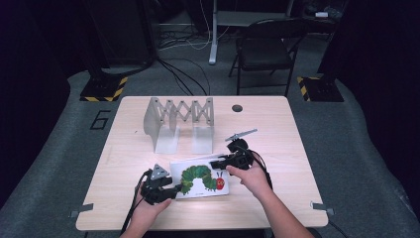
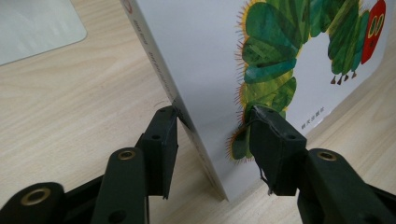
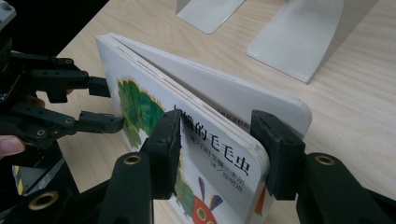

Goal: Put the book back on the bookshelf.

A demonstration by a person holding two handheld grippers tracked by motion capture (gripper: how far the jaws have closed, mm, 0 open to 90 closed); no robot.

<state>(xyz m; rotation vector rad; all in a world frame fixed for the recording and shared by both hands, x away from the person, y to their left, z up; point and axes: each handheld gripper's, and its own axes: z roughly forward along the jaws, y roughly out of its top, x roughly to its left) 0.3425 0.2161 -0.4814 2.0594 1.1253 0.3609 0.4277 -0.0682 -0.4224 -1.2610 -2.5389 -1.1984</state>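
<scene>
Here the caterpillar picture book (image 1: 200, 179) sits near the table's near edge, tilted up on one long side, with the left gripper (image 1: 171, 191) at its left end and the right gripper (image 1: 221, 163) at its far right corner. The left gripper's jaws straddle the book's corner, one on the cover and one just behind the spine, and the right gripper's jaws bracket the thick pages from both faces, each pair closed onto the book. Farther back on the wooden table (image 1: 277, 129) stands a grey expandable book rack (image 1: 179, 121), well apart, nothing between.
</scene>
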